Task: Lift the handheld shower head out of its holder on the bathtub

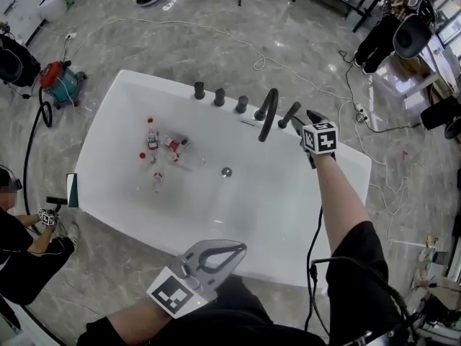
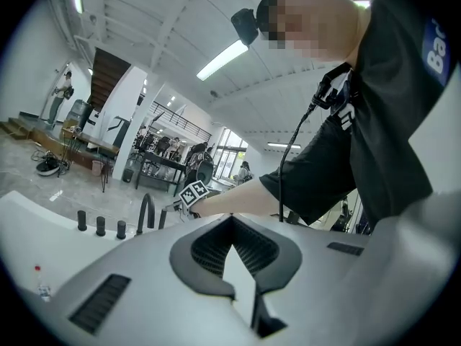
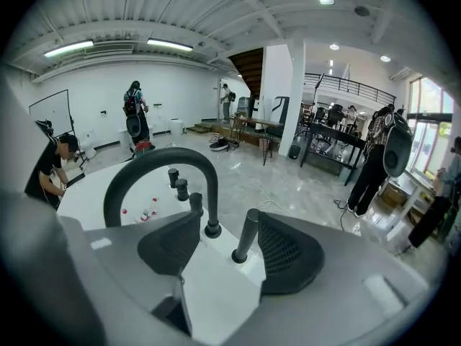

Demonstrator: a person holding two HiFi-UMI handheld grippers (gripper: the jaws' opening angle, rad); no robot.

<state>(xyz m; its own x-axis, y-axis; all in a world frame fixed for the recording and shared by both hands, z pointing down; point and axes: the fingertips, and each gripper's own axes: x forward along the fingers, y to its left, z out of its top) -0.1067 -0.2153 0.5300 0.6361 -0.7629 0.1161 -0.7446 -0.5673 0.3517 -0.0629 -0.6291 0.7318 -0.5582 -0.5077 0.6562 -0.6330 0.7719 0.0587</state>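
The black handheld shower head [image 1: 289, 114] stands tilted in its holder on the far rim of the white bathtub [image 1: 144, 85], just right of the curved black spout [image 1: 268, 114]. My right gripper [image 1: 301, 123] is open around it. In the right gripper view the shower head [image 3: 246, 235] rises between the two pads, close to the right pad [image 3: 288, 254] and apart from the left one; the gripper [image 3: 227, 222] hovers over the rim beside the spout [image 3: 162, 171]. My left gripper [image 1: 238, 248] is held near the tub's near edge, shut on nothing [image 2: 230, 218].
Three black knobs [image 1: 219, 97] line the rim left of the spout. Small bottles [image 1: 153, 137] lie in the tub near the drain [image 1: 226, 171]. A person crouches at the left [image 1: 21, 244]. A red vacuum [image 1: 61, 81] and cables lie on the floor.
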